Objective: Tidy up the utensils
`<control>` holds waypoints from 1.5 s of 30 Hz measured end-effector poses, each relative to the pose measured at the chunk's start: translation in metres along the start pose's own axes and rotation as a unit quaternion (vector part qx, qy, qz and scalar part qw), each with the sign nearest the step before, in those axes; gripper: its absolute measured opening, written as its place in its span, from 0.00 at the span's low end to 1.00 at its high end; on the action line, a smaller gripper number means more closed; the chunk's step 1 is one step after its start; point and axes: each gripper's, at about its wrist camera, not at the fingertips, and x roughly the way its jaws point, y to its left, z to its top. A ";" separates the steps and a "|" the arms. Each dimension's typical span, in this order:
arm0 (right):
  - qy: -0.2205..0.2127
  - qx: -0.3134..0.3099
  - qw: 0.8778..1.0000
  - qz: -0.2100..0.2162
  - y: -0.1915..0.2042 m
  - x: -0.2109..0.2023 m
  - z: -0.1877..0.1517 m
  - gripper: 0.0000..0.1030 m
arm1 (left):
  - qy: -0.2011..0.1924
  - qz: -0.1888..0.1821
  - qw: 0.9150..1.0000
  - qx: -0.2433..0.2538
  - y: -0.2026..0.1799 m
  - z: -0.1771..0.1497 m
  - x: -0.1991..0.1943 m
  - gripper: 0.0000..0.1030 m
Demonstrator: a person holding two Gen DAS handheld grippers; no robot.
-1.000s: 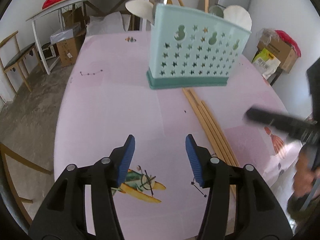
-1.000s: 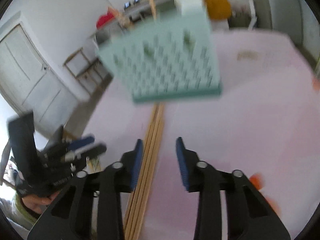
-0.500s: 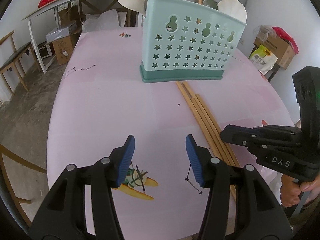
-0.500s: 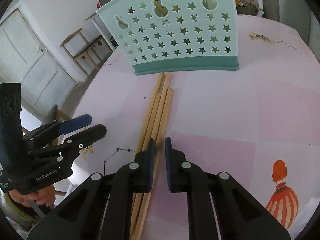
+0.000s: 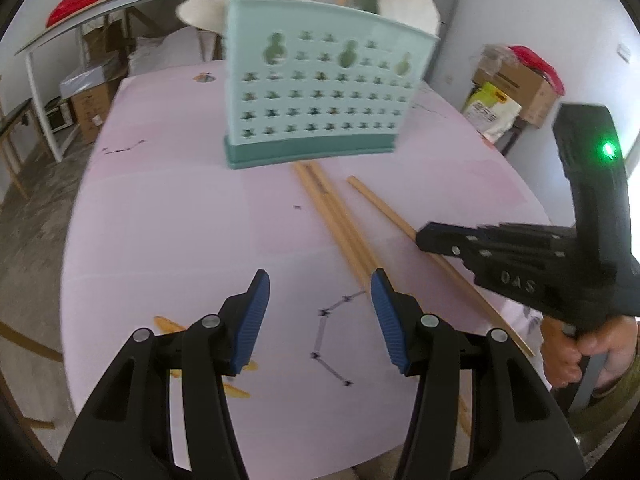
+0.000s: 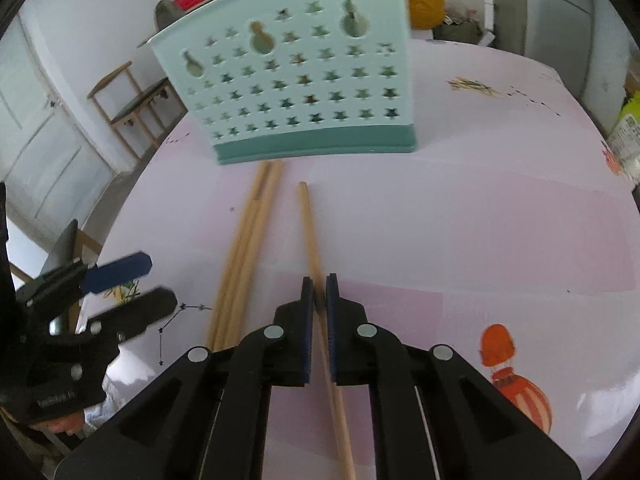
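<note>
left gripper (image 5: 319, 320): jaws stand apart w/ nothing between them, hovering over the pink table (image 5: 160, 240), angled down. judged on standby, kept clear so the other hand has room to work.

bundle of chopsticks (image 6: 240, 264): three or so lie side by side on the table, far ends nearly touching the base of the holder (image 6: 296, 80). not yet handled. judged next in line.

single chopstick (image 6: 310, 236): set apart from the bundle, just to its right, pointing toward the holder. right gripper (image 6: 319, 294) is clamped on it partway along its length, blue pads pressing both sides; stick runs on under the gripper body toward the camera. grip looks chosen so the far end leads into the holder. whether it has left the table: cannot tell.

holder: mint, star-punched, upright on the table beyond the sticks, spoons (image 5: 200, 16) showing above its rim. judged the destination.

risk: thin stick may pivot in the pads on lift.
</note>
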 end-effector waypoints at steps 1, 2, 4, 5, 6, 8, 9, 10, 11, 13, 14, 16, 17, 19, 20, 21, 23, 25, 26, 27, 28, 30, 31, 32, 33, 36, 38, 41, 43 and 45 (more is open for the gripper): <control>0.000 0.005 1.000 0.000 -0.003 -0.001 0.000 0.06 | 0.002 -0.003 1.000 0.006 -0.004 -0.001 0.002 0.48; -0.001 0.008 1.000 0.001 -0.006 -0.002 0.000 0.06 | 0.003 -0.003 1.000 0.010 -0.007 -0.001 0.004 0.48; -0.002 0.013 1.000 0.002 -0.008 -0.001 0.000 0.06 | 0.007 -0.002 1.000 0.021 -0.013 -0.002 0.007 0.48; -0.002 0.015 1.000 0.003 -0.008 0.000 0.000 0.06 | 0.008 0.001 1.000 0.026 -0.015 -0.002 0.009 0.48; -0.001 0.017 1.000 0.005 -0.009 0.001 0.000 0.07 | 0.010 0.004 0.999 0.030 -0.018 -0.002 0.011 0.47; -0.002 0.018 1.000 0.006 -0.010 0.001 -0.001 0.07 | 0.015 0.016 0.999 0.040 -0.022 -0.004 0.016 0.47; -0.003 0.018 1.000 0.006 -0.010 0.001 -0.001 0.07 | 0.017 0.021 0.999 0.044 -0.023 -0.004 0.018 0.47; -0.003 0.018 1.000 0.006 -0.009 0.001 -0.001 0.07 | 0.019 0.025 0.998 0.047 -0.025 -0.004 0.019 0.47; -0.004 0.019 1.000 0.008 -0.010 0.001 -0.001 0.07 | 0.021 0.028 0.998 0.051 -0.027 -0.005 0.021 0.47; -0.005 0.021 1.000 0.010 -0.011 0.000 -0.002 0.07 | 0.017 0.031 0.998 0.055 -0.028 -0.005 0.021 0.47; -0.005 0.021 1.000 0.011 -0.012 0.001 -0.001 0.07 | 0.017 0.035 0.998 0.058 -0.028 -0.005 0.021 0.47; -0.005 0.021 1.000 0.012 -0.011 0.001 -0.001 0.07 | 0.020 0.047 0.997 0.064 -0.029 -0.006 0.022 0.47; -0.005 0.021 1.000 0.012 -0.011 0.001 -0.001 0.07 | 0.023 0.054 0.996 0.066 -0.028 -0.006 0.023 0.47; -0.006 0.022 1.000 0.013 -0.011 0.001 -0.001 0.07 | 0.023 0.063 0.995 0.072 -0.025 -0.006 0.022 0.46; -0.007 0.023 1.000 0.015 -0.012 0.001 -0.001 0.07 | 0.024 0.064 0.995 0.073 -0.025 -0.006 0.021 0.44; -0.007 0.023 1.000 0.015 -0.012 0.001 -0.001 0.07 | 0.025 0.066 0.995 0.071 -0.024 -0.005 0.021 0.42; -0.007 0.023 1.000 0.015 -0.012 0.001 -0.001 0.07 | 0.027 0.070 0.995 0.067 -0.021 -0.004 0.019 0.37; -0.007 0.022 1.000 0.015 -0.012 0.001 -0.001 0.07 | 0.030 0.073 0.995 0.063 -0.019 -0.004 0.018 0.33; -0.007 0.021 1.000 0.015 -0.012 0.001 -0.001 0.07 | 0.031 0.074 0.995 0.062 -0.018 -0.003 0.018 0.30; -0.007 0.020 1.000 0.015 -0.011 0.001 -0.001 0.07 | 0.033 0.076 0.995 0.059 -0.017 -0.003 0.017 0.25; -0.007 0.019 1.000 0.014 -0.011 0.001 -0.001 0.07 | 0.035 0.078 0.995 0.057 -0.015 -0.003 0.017 0.24; -0.008 0.019 1.000 0.014 -0.011 0.001 -0.001 0.07 | 0.037 0.080 0.995 0.052 -0.011 -0.002 0.017 0.15; -0.008 0.018 1.000 0.013 -0.010 0.001 -0.001 0.07 | 0.038 0.083 0.995 0.048 -0.008 -0.002 0.016 0.12; -0.008 0.017 1.000 0.013 -0.011 0.001 -0.001 0.07 | 0.039 0.084 0.995 0.045 -0.006 -0.002 0.015 0.07; -0.008 0.017 1.000 0.013 -0.011 0.001 -0.001 0.07 | 0.041 0.084 0.995 0.040 -0.003 -0.002 0.014 0.05; -0.006 0.015 1.000 0.011 -0.010 0.001 -0.001 0.07 | 0.044 0.079 0.996 0.023 0.005 -0.005 0.009 0.05; -0.005 0.015 1.000 0.011 -0.010 0.000 -0.001 0.06 | 0.046 0.078 0.996 0.014 0.011 -0.007 0.005 0.05; 0.000 0.018 1.000 0.011 -0.011 -0.002 -0.003 0.06 | 0.052 0.074 0.996 -0.001 0.020 -0.013 -0.003 0.05; 0.003 0.020 1.000 0.010 -0.012 -0.003 -0.004 0.06 | 0.057 0.069 0.996 -0.010 0.025 -0.018 -0.008 0.05; 0.007 0.020 1.000 0.008 -0.012 -0.005 -0.006 0.06 | 0.061 0.060 0.996 -0.023 0.031 -0.022 -0.014 0.05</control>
